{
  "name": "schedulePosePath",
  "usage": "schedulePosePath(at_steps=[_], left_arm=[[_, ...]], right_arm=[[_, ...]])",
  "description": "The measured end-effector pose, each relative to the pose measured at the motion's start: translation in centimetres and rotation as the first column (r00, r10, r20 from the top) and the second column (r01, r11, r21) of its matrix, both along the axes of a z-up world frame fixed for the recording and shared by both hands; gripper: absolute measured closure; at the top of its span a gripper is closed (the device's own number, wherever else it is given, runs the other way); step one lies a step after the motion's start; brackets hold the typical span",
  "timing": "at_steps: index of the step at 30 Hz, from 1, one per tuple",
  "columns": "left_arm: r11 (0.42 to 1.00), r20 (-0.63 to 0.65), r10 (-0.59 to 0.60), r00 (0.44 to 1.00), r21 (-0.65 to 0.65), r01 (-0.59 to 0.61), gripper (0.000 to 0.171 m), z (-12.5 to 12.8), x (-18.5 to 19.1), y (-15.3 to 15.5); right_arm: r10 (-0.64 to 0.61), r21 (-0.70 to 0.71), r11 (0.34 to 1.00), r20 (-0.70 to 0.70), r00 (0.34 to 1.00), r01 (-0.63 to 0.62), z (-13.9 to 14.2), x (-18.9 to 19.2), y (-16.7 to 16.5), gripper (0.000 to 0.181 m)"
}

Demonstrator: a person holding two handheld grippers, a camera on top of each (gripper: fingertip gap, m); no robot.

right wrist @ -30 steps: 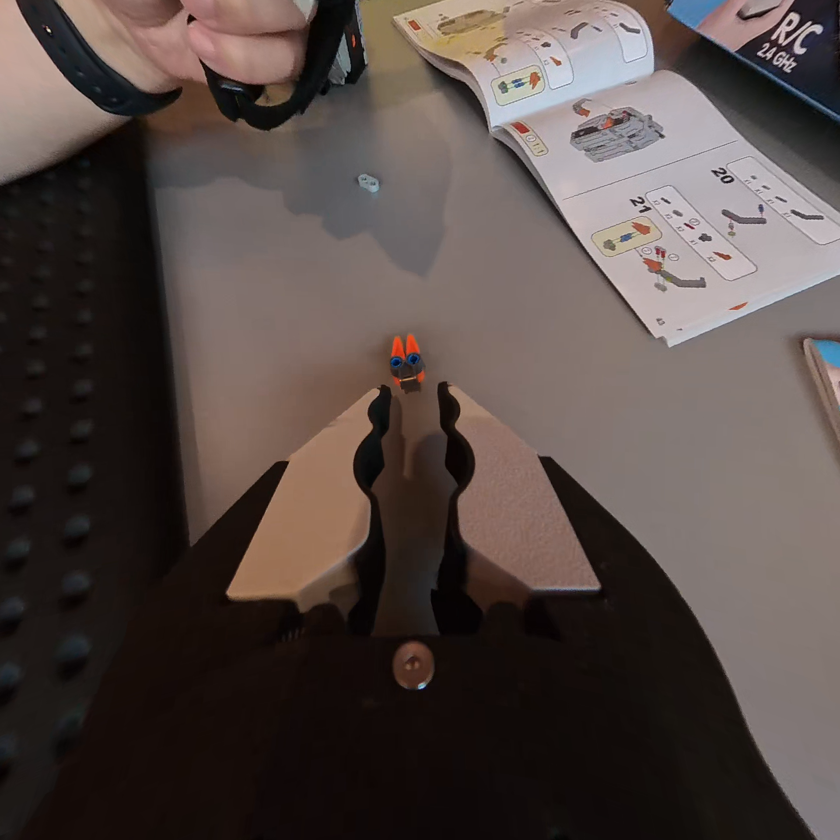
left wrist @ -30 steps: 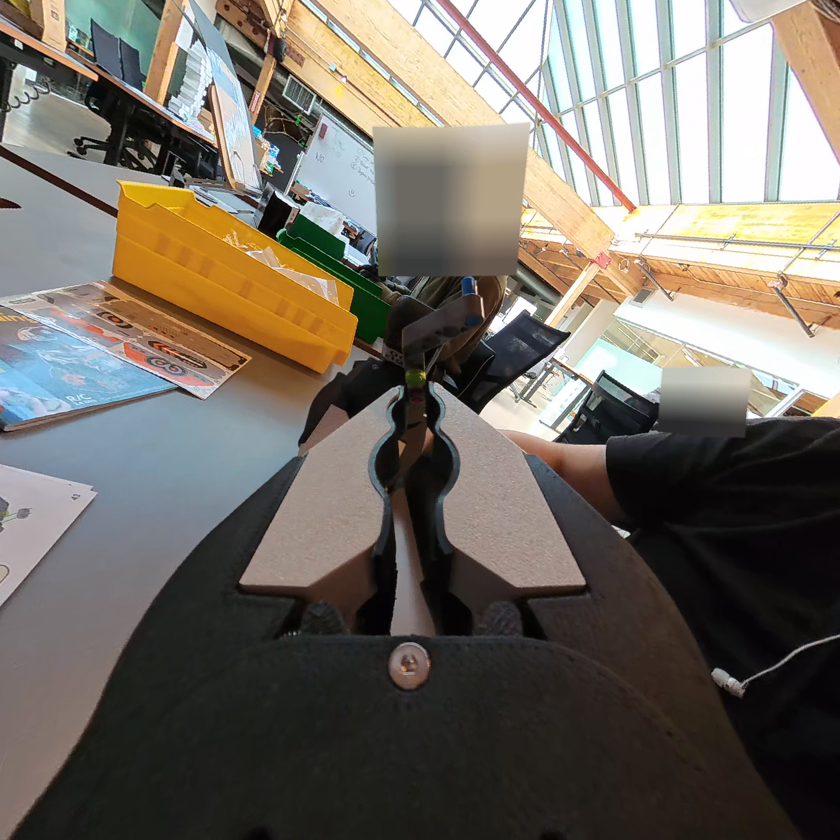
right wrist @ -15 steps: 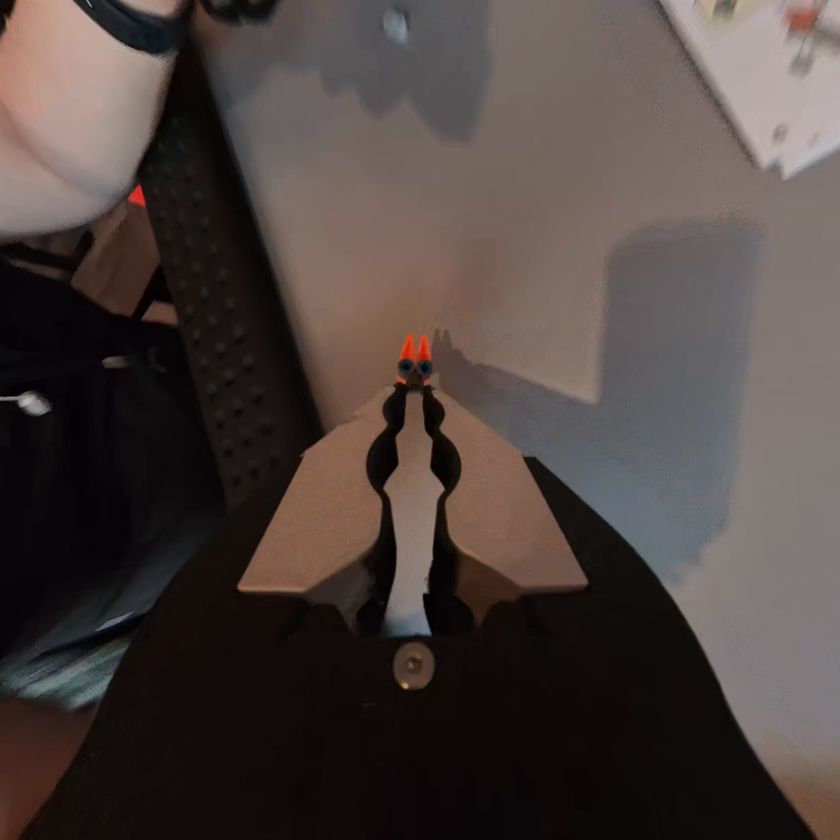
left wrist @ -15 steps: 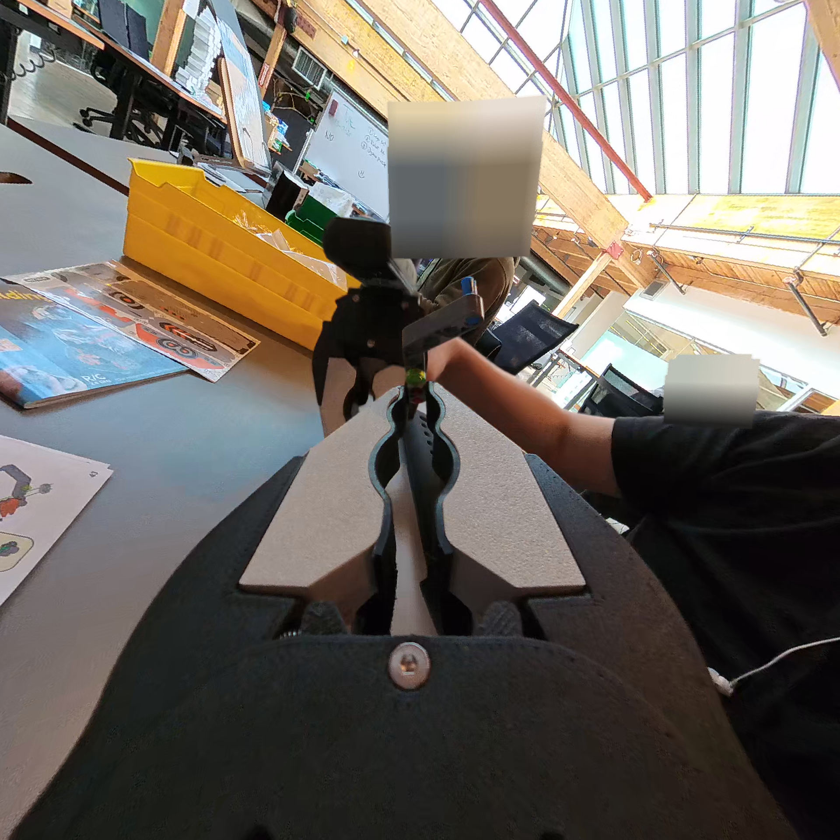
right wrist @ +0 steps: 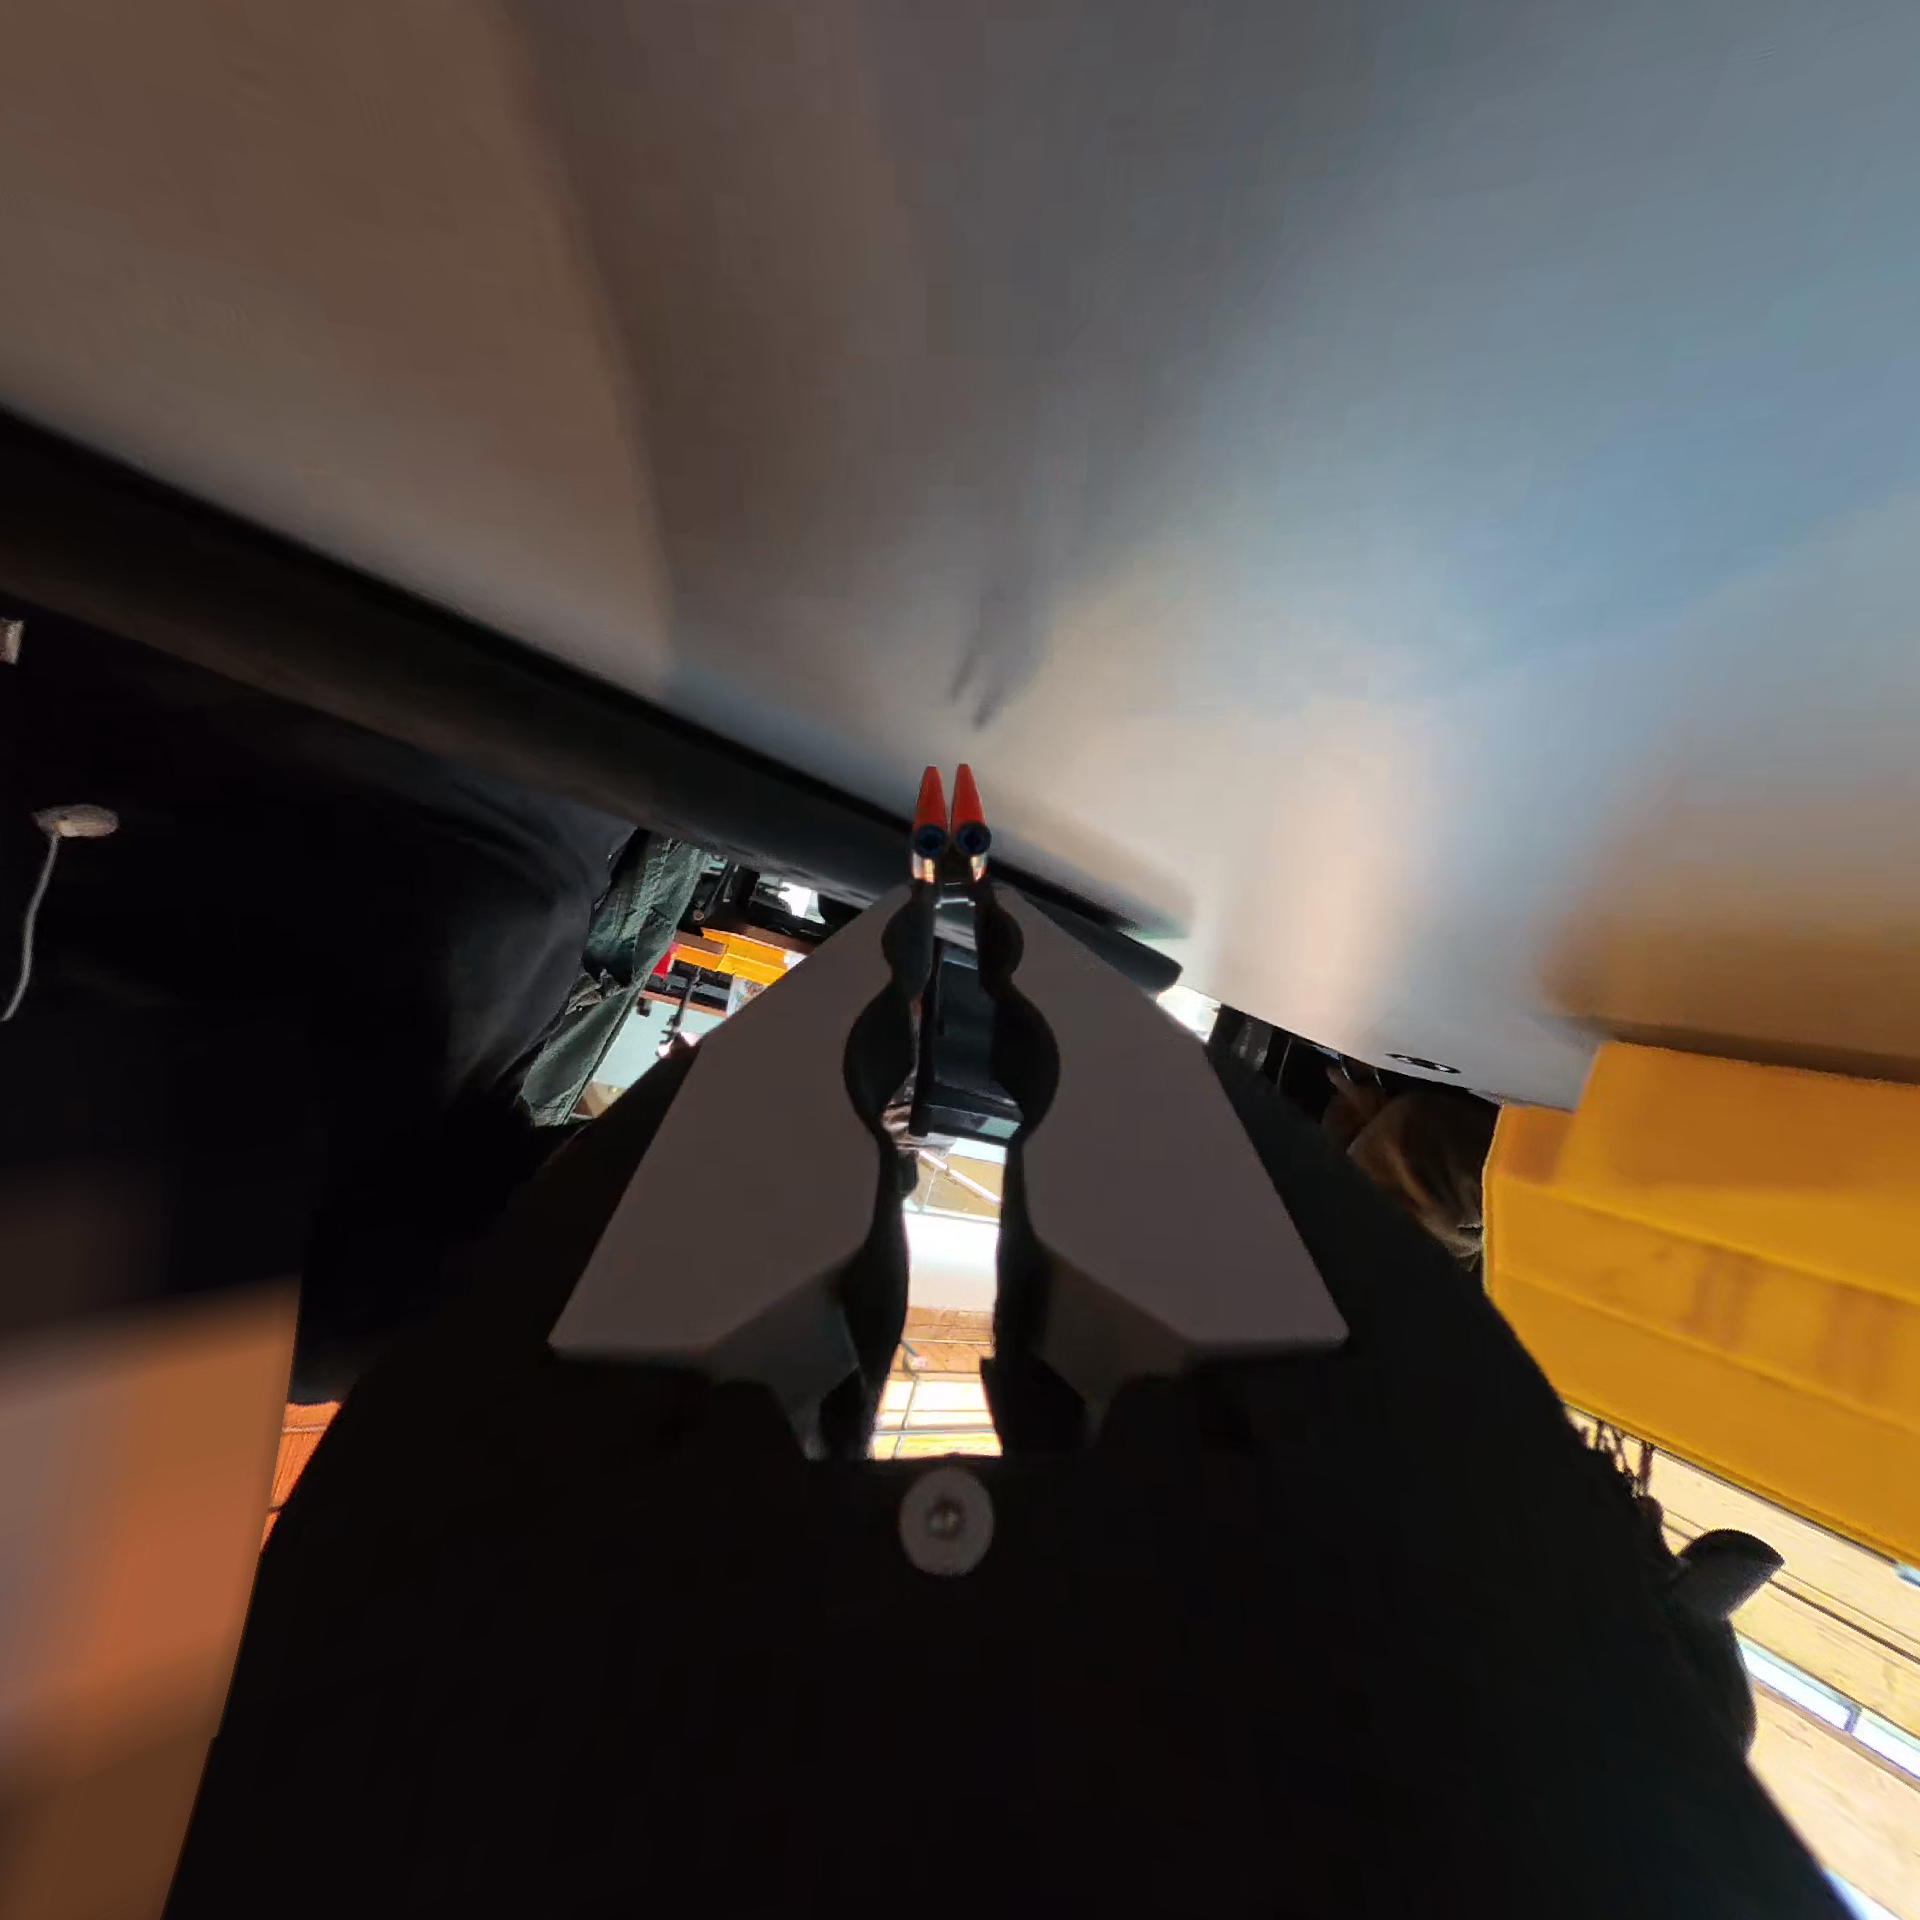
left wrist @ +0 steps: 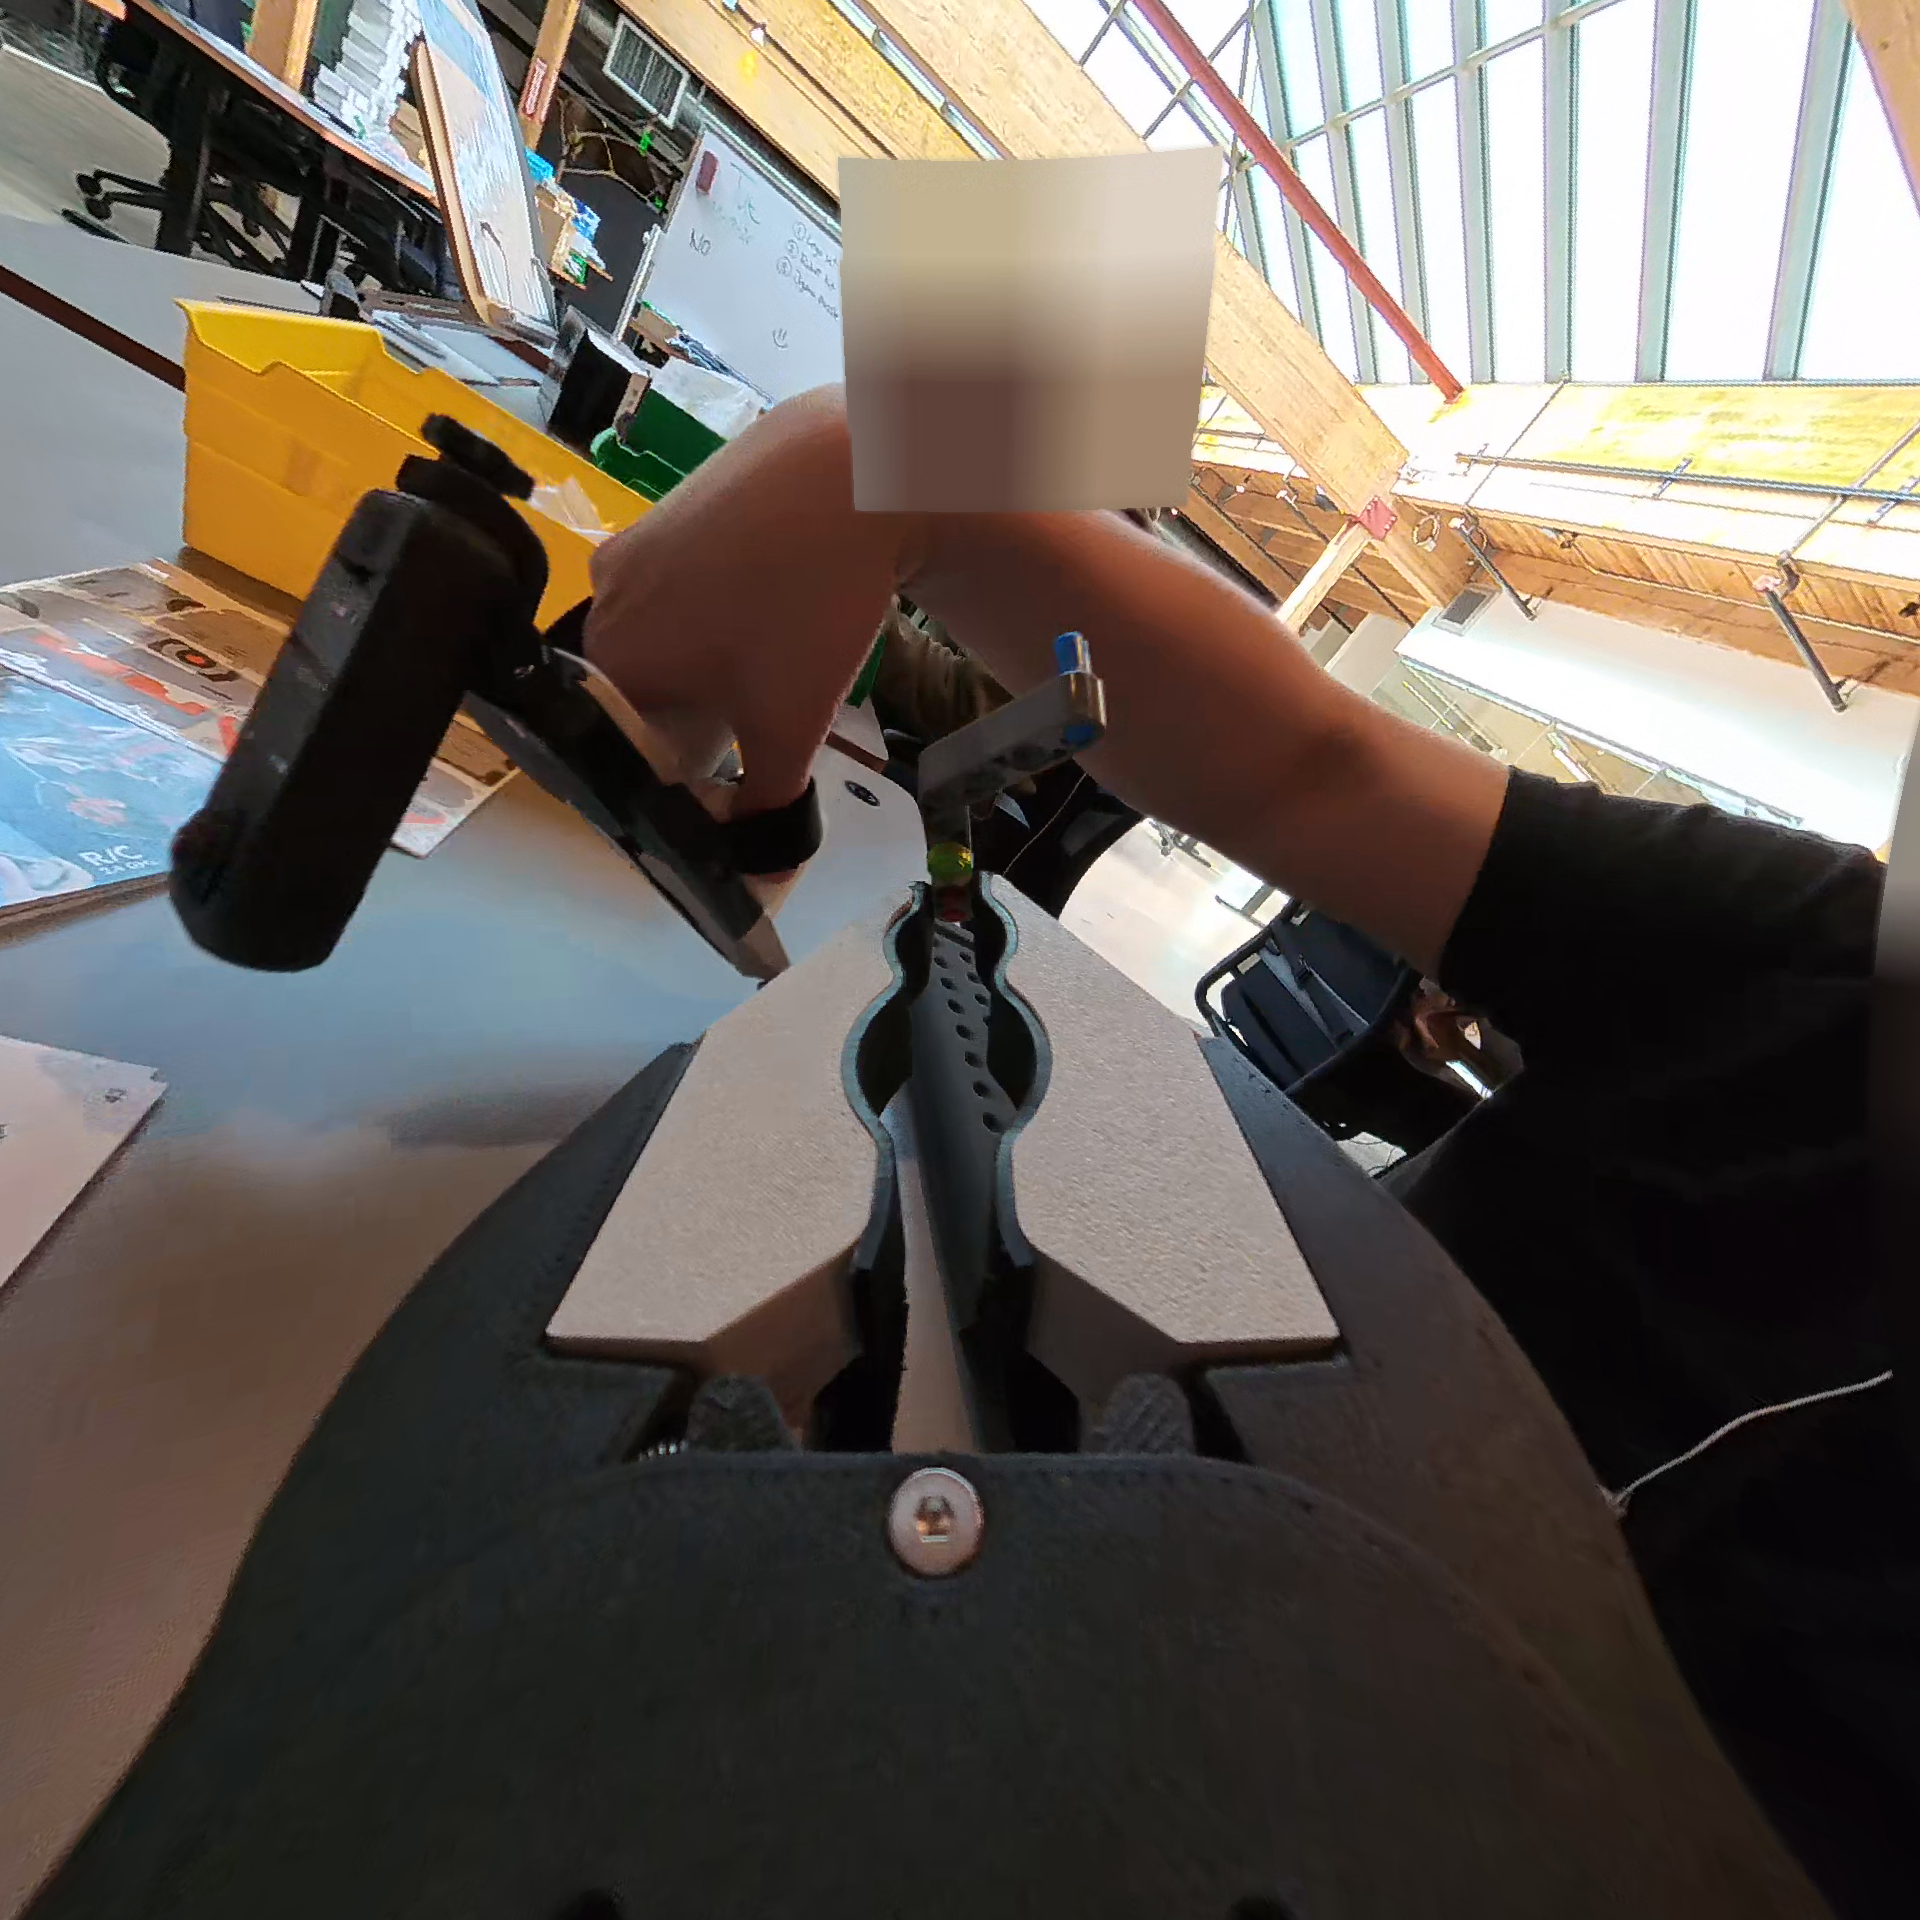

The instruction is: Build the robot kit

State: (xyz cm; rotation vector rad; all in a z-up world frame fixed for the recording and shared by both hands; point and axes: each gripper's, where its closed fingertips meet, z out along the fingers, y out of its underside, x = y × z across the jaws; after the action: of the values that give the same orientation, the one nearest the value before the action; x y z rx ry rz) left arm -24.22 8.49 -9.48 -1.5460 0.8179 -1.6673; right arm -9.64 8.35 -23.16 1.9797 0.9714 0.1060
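My left gripper (left wrist: 951, 902) is shut on a small toy-brick assembly (left wrist: 1003, 743): a grey beam with blue pins on a stem with a green bead, held up above the grey table (left wrist: 447, 997). My right gripper (right wrist: 948, 894) is shut on a small piece with two orange cones and blue pins (right wrist: 948, 816). In the left wrist view the right gripper (left wrist: 665, 810), held in a hand (left wrist: 748, 613), is turned over and sits just left of my left fingertips. The right wrist view is rolled, with the table (right wrist: 1039, 416) at the top.
A yellow bin (left wrist: 312, 426) stands at the back left of the table, with a green bin (left wrist: 665, 442) behind it. Printed booklets (left wrist: 94, 748) lie at the left. The bin also shows in the right wrist view (right wrist: 1704, 1288). A person in a black sleeve (left wrist: 1662, 1091) is at the right.
My right gripper closed on the orange-cone piece, lifted it off the table, rolled over and moved up close beside my left gripper. My left gripper kept holding its assembly.
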Motion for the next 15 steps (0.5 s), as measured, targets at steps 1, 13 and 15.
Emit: schedulePosePath(at_steps=[1, 13, 15], left_arm=[[1.0, -0.002, -0.003, 1.0, 0.0, 0.003, 0.167, 0.0, 0.0, 0.0], [1.0, -0.022, -0.021, 1.0, -0.016, 0.021, 0.166, -0.6, 0.4, -0.2], [1.0, -0.02, -0.022, 1.0, -0.022, 0.021, 0.167, -0.7, 0.4, -0.1]], right_arm=[[0.016, 0.018, 1.0, 0.005, 1.0, -0.016, -0.4, -0.2, 0.3, 0.174], [0.019, 0.079, 0.997, -0.114, 0.993, -0.01, -1.7, -3.8, 0.4, 0.159], [0.025, 0.108, 0.994, -0.267, 0.963, 0.004, -1.2, -4.6, 0.6, 0.158]])
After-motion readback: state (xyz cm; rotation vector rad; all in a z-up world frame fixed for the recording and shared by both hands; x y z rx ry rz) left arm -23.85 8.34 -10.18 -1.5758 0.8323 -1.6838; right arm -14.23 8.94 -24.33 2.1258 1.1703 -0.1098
